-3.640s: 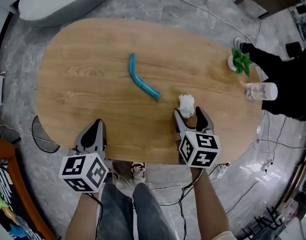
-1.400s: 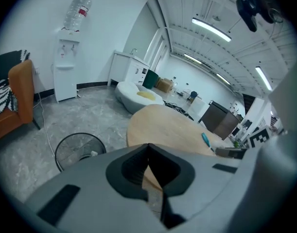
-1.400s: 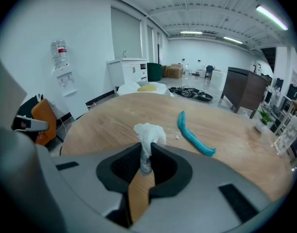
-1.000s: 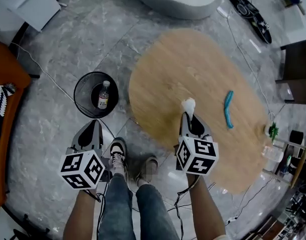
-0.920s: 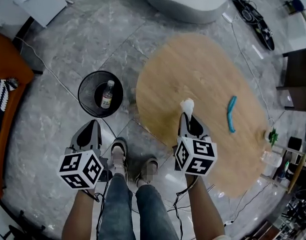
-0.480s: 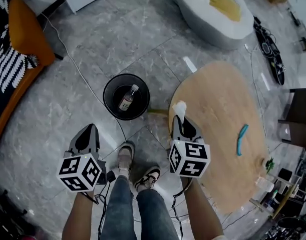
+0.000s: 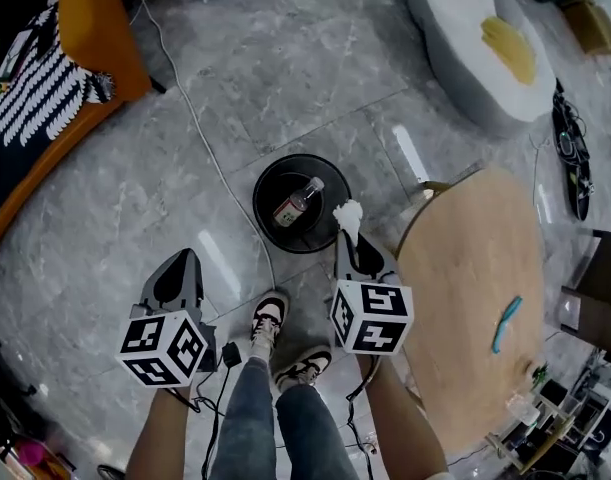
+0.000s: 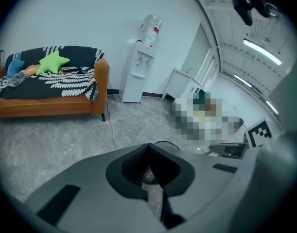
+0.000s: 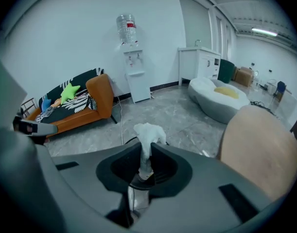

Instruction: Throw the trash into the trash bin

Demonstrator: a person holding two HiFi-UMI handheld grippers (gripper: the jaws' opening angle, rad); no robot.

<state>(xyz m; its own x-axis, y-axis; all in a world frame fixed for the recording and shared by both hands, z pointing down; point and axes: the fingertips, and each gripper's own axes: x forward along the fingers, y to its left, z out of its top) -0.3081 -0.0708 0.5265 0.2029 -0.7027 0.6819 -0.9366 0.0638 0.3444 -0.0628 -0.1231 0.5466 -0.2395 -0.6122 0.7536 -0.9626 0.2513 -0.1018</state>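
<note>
right gripper (image 7: pixel 351 238) clenched on white tissue wad (image 7: pixel 347 213), wad poking past the tips. trash bin (image 7: pixel 259 193) just ahead-left, below. left gripper (image 7: pixel 180 268) closed, empty, farther off.

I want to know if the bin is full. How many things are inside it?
1. A bottle lies inside the trash bin. The white tissue is pinched in the right tool, not inside. More could hide behind that tool.

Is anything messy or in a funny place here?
Not much. A blue strip lies alone on the wooden table, and a white cable trails across the floor past the trash bin.
</note>
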